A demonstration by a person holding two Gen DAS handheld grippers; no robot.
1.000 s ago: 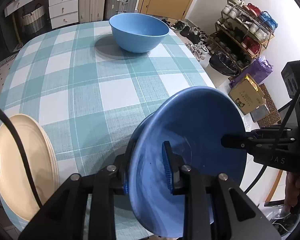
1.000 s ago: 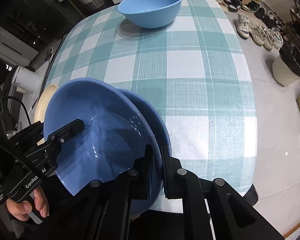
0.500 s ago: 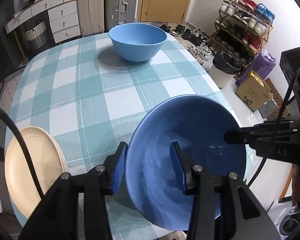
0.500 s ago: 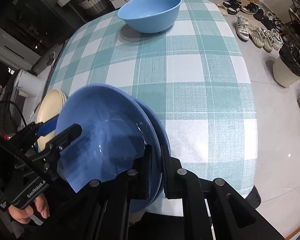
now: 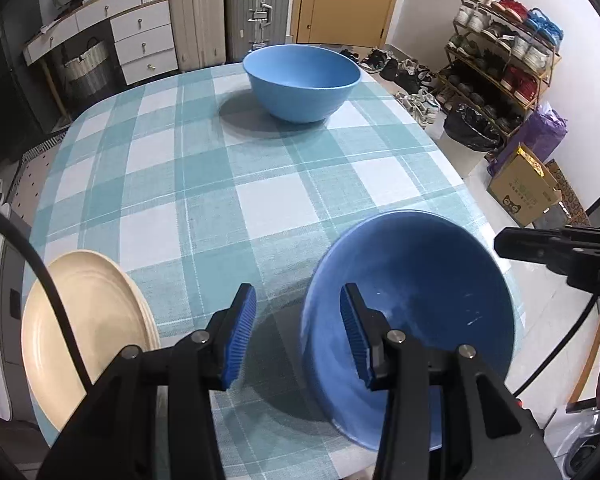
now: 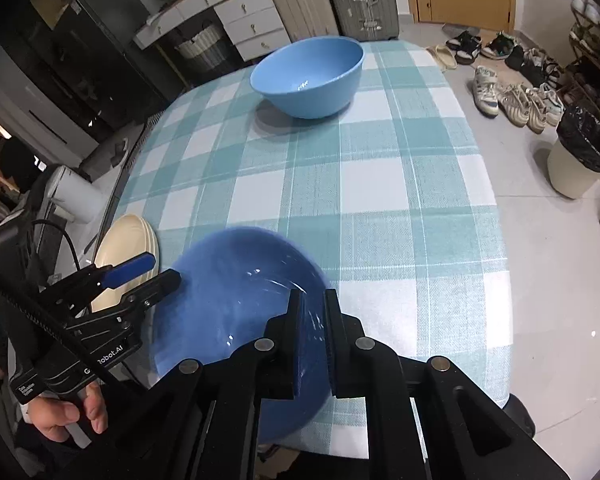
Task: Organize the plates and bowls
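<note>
A blue bowl (image 5: 412, 300) is held tilted above the near edge of the checked table (image 5: 220, 184). My right gripper (image 6: 313, 340) is shut on its rim; the bowl also shows in the right wrist view (image 6: 236, 312). My left gripper (image 5: 298, 338) is open and empty, its right finger just in front of the bowl's left rim. A larger blue bowl (image 5: 302, 80) stands upright at the far end of the table, also in the right wrist view (image 6: 308, 76). A stack of cream plates (image 5: 80, 332) lies at the near left edge, also in the right wrist view (image 6: 120, 248).
Suitcases (image 5: 256, 4) and a white drawer unit (image 5: 140, 40) stand behind the table. A shoe rack (image 5: 500, 48), a bin with a black bag (image 6: 580, 156), loose shoes (image 6: 512, 100) and a cardboard box (image 5: 524, 188) are on the floor to the right.
My left gripper has let go of the blue bowl, opened wide and drawn back to the left. The right gripper still holds the bowl, now lower and nearer the table edge.
</note>
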